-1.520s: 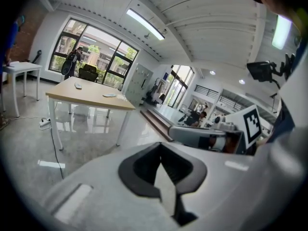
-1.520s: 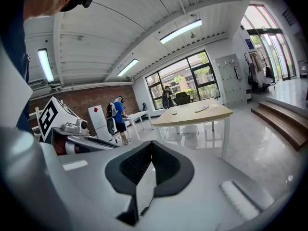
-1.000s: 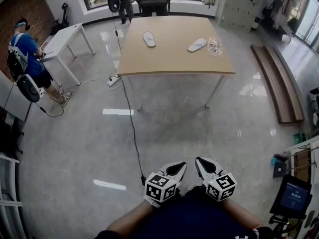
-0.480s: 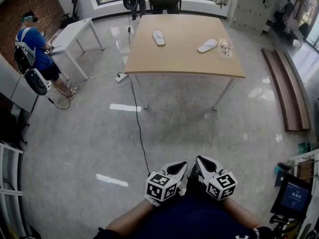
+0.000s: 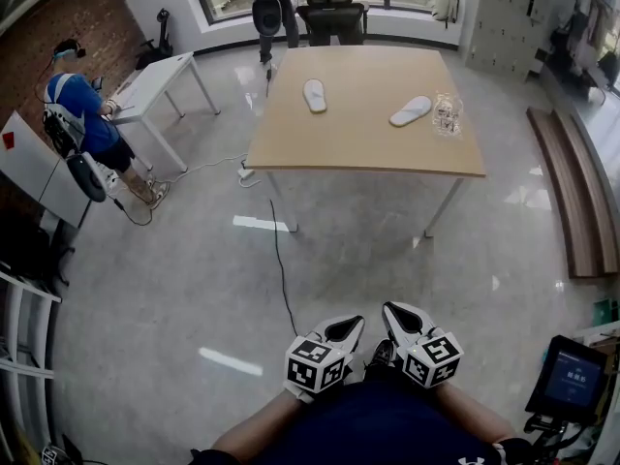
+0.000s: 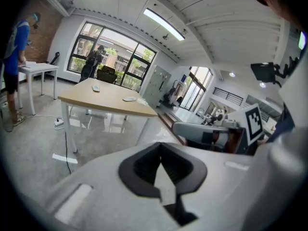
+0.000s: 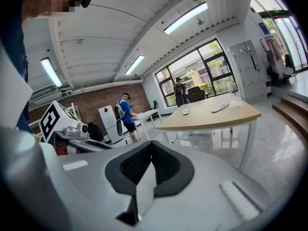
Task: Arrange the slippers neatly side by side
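Note:
Two white slippers lie apart on a wooden table [image 5: 368, 143] far ahead: the left slipper [image 5: 315, 95] points away, the right slipper [image 5: 411, 110] lies angled. They also show small in the left gripper view, left slipper [image 6: 96, 87] and right slipper [image 6: 129, 98], and in the right gripper view, left slipper [image 7: 186, 111] and right slipper [image 7: 220, 107]. My left gripper [image 5: 347, 327] and right gripper [image 5: 395, 316] are held close to my body, side by side, both shut and empty, well short of the table.
A crumpled clear plastic bag [image 5: 446, 114] lies at the table's right edge. A black cable [image 5: 281, 269] runs across the floor toward me. A person [image 5: 82, 124] stands at a white desk [image 5: 155, 80] on the left. A chair [image 5: 332, 17] stands behind the table, a wooden bench [image 5: 576, 201] on the right.
The view has shifted forward and left: the table and slippers sit lower and more to the right in the frame. Both grippers stay shut at my waist.

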The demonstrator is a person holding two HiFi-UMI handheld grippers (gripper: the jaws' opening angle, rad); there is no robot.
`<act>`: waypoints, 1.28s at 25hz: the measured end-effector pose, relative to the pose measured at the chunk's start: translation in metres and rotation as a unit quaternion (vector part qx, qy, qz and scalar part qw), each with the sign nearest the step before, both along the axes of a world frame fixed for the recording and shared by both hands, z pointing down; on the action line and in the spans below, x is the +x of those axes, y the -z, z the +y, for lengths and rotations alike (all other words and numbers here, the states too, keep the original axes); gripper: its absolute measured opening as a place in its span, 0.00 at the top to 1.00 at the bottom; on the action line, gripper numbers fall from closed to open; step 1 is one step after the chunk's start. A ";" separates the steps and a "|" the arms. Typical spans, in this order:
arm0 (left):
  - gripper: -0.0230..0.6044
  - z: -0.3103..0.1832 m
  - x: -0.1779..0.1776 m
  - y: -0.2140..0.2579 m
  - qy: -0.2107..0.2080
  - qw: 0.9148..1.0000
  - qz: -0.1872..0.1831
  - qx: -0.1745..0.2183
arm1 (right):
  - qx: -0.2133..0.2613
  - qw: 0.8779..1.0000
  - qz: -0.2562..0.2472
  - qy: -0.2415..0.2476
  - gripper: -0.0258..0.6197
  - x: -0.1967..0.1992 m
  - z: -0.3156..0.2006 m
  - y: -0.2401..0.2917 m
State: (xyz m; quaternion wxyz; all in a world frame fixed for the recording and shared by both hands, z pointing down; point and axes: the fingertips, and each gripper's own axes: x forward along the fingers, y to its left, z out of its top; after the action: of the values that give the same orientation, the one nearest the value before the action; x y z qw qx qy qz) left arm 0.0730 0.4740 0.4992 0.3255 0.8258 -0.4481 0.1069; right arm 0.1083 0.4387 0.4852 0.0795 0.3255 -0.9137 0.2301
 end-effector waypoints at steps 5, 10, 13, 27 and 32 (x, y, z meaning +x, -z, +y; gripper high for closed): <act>0.96 -0.034 0.026 0.005 -0.007 1.000 -0.017 0.001 | -0.005 1.000 -0.012 0.004 0.94 0.021 -0.036 0.003; 0.96 -0.071 0.045 0.002 -0.009 1.000 -0.027 -0.003 | -0.010 1.000 -0.024 -0.004 0.94 0.043 -0.074 -0.001; 0.96 -0.113 0.058 -0.003 -0.018 0.999 -0.034 -0.002 | -0.013 0.999 -0.029 -0.015 0.94 0.056 -0.117 -0.008; 0.96 -0.121 0.070 -0.014 -0.015 0.999 -0.031 -0.022 | -0.036 0.999 -0.029 -0.011 0.94 0.065 -0.127 -0.023; 0.96 -0.135 0.065 -0.011 -0.029 0.999 -0.021 -0.019 | -0.034 0.999 -0.017 -0.028 0.94 0.063 -0.142 -0.018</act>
State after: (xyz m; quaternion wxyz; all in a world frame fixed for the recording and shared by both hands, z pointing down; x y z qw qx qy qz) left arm 0.1383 0.3387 0.5100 0.3284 0.8297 -0.4285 0.1421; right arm 0.1716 0.2971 0.5034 0.0684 0.3444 -0.8970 0.2686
